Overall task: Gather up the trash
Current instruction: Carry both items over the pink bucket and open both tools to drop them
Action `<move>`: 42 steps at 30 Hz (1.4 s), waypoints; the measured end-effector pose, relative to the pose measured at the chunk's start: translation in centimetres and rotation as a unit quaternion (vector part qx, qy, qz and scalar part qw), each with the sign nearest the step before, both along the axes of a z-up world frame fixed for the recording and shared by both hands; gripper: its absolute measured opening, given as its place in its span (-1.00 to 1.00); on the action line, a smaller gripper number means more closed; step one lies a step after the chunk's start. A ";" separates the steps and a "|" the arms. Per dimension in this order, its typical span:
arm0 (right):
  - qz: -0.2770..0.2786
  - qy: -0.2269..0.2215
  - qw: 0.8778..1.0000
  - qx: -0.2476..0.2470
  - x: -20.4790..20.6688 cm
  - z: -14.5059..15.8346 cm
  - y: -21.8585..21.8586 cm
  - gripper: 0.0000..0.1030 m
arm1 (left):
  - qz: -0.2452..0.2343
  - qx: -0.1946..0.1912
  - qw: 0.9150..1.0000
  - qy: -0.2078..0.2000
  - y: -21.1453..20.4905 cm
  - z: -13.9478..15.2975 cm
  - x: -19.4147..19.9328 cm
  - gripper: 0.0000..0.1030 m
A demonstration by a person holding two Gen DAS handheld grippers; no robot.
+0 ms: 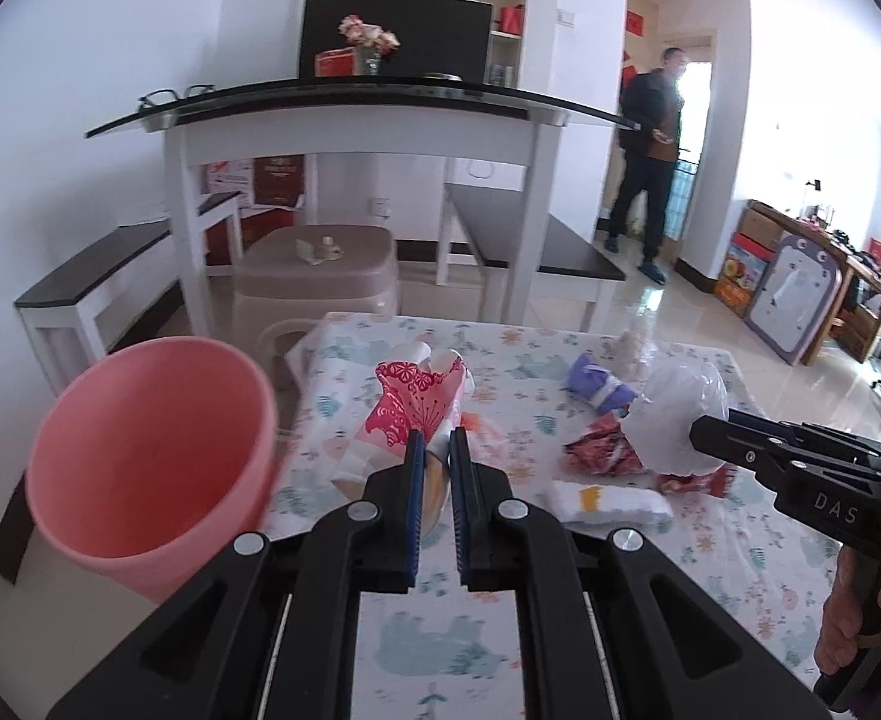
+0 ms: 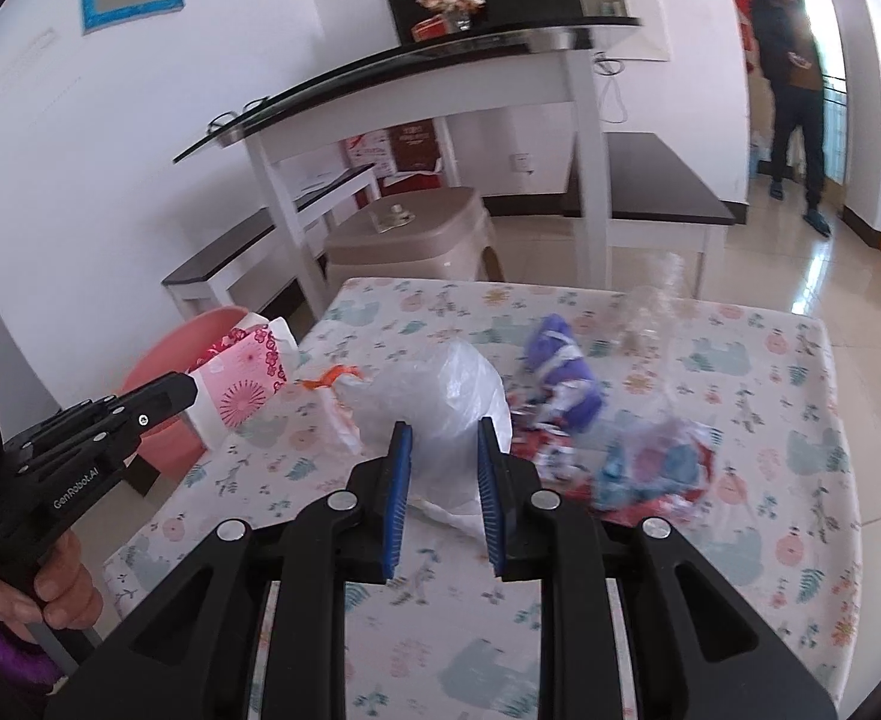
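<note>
My left gripper (image 1: 437,438) is shut on a crumpled pink-and-red patterned paper cup (image 1: 416,396), held above the flowered table (image 1: 620,570) just right of a pink bin (image 1: 140,450). My right gripper (image 2: 443,429) is shut on a bunched clear white plastic bag (image 2: 434,390) lifted over the table. In the right wrist view the left gripper (image 2: 191,387) holds the paper cup (image 2: 248,378) by the bin's rim (image 2: 164,426). In the left wrist view the right gripper (image 1: 695,435) and its bag (image 1: 674,414) are at the right.
A purple wrapper (image 2: 560,372), red and blue wrappers (image 2: 656,468) and a white folded piece (image 1: 608,504) lie on the table. Behind it stand a beige stool (image 1: 320,276), a glass-topped white table (image 1: 350,114) and dark benches (image 1: 536,240). A person (image 1: 650,150) stands in the doorway.
</note>
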State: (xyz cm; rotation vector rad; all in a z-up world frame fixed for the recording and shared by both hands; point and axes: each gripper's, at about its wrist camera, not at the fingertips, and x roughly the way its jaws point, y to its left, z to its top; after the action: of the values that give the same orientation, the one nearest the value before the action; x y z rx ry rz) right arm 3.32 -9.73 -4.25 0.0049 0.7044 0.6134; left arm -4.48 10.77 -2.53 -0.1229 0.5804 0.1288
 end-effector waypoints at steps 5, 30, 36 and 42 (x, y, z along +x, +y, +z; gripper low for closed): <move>0.032 0.000 0.999 -0.003 0.0 0.2 3.0 -0.57 | 0.033 0.002 0.999 0.001 2.0 0.1 -0.8 -0.85; 0.188 -0.009 0.982 -0.020 -0.6 1.9 20.3 -0.57 | 0.194 0.020 0.981 0.010 12.7 -0.6 -3.8 -0.85; 0.208 -0.004 0.977 -0.034 -0.8 1.0 23.5 -0.57 | 0.217 0.013 0.976 0.022 14.8 -1.7 -4.0 -0.85; 0.221 0.003 0.974 -0.052 -1.2 -0.1 25.7 -0.57 | 0.230 0.004 0.973 0.036 16.2 -2.9 -4.0 -0.85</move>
State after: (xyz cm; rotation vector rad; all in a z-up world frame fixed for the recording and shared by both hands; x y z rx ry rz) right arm 2.12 15.96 -4.39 -0.2537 0.7476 1.0008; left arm -8.52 26.93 -5.42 -0.2450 0.6158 0.5872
